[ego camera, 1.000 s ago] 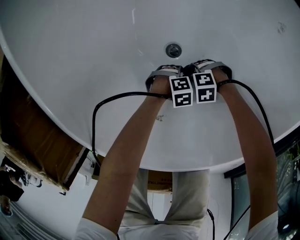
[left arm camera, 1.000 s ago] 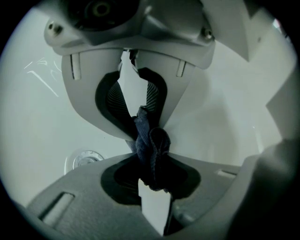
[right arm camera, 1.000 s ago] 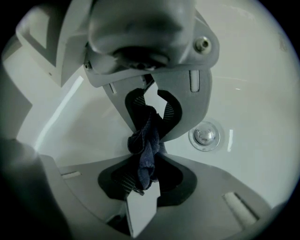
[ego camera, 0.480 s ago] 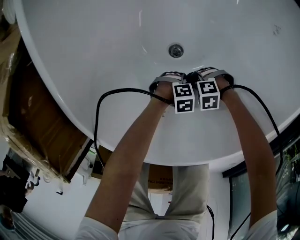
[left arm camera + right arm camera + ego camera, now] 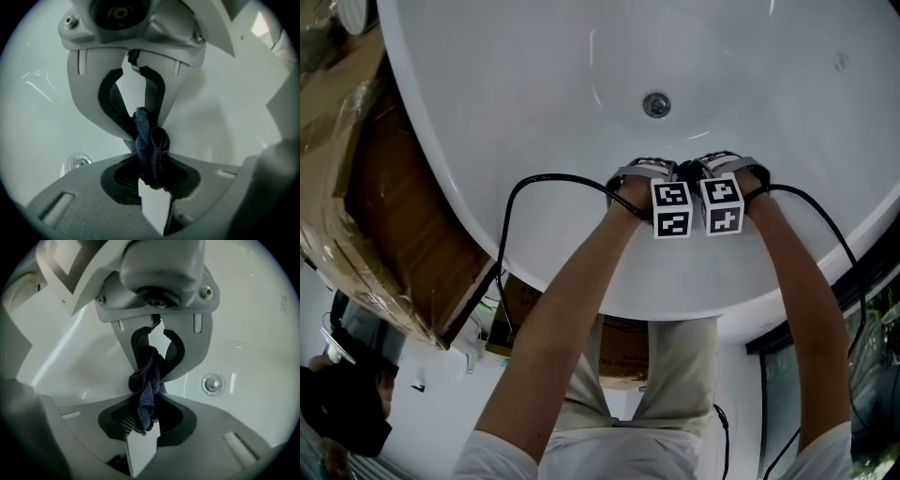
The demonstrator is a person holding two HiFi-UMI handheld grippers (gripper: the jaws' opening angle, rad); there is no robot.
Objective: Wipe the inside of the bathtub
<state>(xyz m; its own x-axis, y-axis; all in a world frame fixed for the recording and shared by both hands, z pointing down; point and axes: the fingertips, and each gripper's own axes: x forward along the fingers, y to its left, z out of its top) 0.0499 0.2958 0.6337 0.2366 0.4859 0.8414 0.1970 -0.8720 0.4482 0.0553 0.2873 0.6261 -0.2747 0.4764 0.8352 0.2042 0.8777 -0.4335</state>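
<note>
Head view: both arms reach down into the white bathtub (image 5: 534, 112). Left gripper (image 5: 645, 173) and right gripper (image 5: 724, 167) sit side by side, marker cubes nearly touching, at centre frame just below the drain (image 5: 656, 104). Black cables (image 5: 511, 216) loop off to the left. A cardboard-wrapped box (image 5: 384, 216) stands outside the rim, left of frame.

Left gripper view: jaws narrow, clamped on a bunched dark blue cloth (image 5: 151, 150) at mid-frame. The cloth hangs over the tub surface, w/ the drain at lower left.

Right gripper view: same story, jaws pinched tight on a twist of dark blue cloth at centre, drain at mid-right. Prob. one rag held by both, but can't confirm that.

Progress: looks mid-wipe, working the patch next to the drain. The tub reads plain white all over, w/ no streaks or suds, so can't say which parts are done. My guess is the far wall and the sides at the top of the frame are left.
</note>
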